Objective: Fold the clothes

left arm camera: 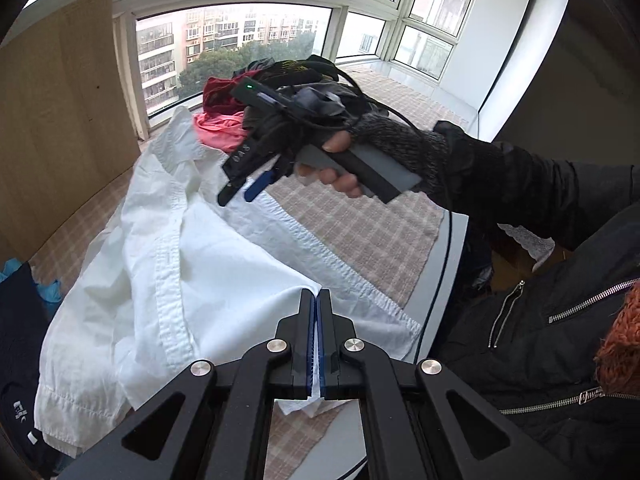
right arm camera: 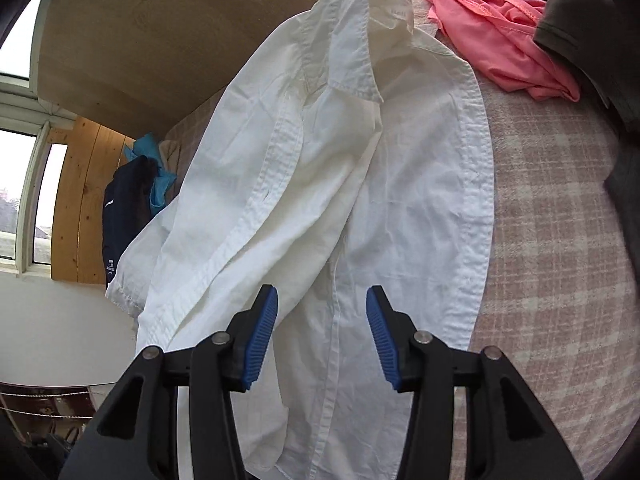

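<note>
A white button-up shirt (left arm camera: 192, 264) lies spread and creased on the checked tablecloth (left arm camera: 360, 224), collar toward the window. My left gripper (left arm camera: 318, 300) is shut on the shirt's near edge; a strip of white cloth shows between its blue pads. In the right wrist view my right gripper (right arm camera: 321, 294) hangs open above the shirt (right arm camera: 360, 184), over its lower front, with nothing pressed between the pads. The left wrist view shows the right gripper (left arm camera: 240, 194) held by a gloved hand (left arm camera: 384, 140) above the shirt's far shoulder.
A pink garment (right arm camera: 504, 40) and dark clothes (left arm camera: 288, 76) are piled beyond the collar. A navy garment (right arm camera: 124, 208) and blue cloth (right arm camera: 160, 188) lie at the shirt's left side. A wooden board (left arm camera: 60, 120) stands left; the person's black jacket (left arm camera: 540, 340) is right.
</note>
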Demonstrator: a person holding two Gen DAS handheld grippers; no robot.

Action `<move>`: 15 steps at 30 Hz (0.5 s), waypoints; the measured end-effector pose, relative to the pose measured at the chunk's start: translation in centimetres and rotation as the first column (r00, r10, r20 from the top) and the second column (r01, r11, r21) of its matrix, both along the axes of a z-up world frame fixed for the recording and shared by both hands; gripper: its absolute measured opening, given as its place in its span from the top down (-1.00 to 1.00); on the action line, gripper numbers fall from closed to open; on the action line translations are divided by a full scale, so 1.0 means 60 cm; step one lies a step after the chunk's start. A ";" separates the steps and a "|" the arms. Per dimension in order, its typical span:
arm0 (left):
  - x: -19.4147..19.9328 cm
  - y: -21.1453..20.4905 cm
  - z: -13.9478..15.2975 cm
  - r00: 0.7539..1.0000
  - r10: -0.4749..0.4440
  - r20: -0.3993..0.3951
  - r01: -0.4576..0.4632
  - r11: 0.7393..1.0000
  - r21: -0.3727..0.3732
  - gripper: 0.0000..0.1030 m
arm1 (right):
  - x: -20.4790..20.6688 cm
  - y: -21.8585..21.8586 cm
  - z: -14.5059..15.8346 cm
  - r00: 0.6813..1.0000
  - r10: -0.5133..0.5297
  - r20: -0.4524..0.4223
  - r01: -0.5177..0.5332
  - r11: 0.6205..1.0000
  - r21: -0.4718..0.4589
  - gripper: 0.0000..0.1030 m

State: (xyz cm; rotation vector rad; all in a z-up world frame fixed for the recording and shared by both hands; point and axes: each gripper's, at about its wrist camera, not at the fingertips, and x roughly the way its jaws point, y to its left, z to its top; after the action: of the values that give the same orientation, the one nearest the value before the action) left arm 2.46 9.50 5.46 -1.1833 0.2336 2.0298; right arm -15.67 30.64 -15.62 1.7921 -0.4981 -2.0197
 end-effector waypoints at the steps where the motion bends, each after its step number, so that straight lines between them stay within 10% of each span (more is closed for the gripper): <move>1: 0.004 0.027 -0.009 1.000 -0.017 0.017 0.017 1.000 0.000 0.98 | -0.007 -0.002 -0.002 1.000 0.010 0.000 -0.010 1.000 0.008 0.09; 6: 0.020 0.144 -0.097 0.987 -0.069 0.148 0.072 0.997 -0.015 0.97 | -0.052 0.053 -0.019 0.999 0.038 0.010 -0.038 0.998 0.054 0.09; 15: 0.049 0.167 -0.220 0.944 0.159 0.289 -0.130 0.985 -0.117 0.98 | -0.159 0.073 -0.044 0.997 0.065 -0.039 -0.063 0.997 0.049 0.09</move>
State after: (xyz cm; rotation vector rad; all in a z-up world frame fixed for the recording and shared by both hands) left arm 5.40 19.50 -7.76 -1.5894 0.0980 1.9480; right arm -25.23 35.01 -18.29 1.7681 -0.3790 -2.0358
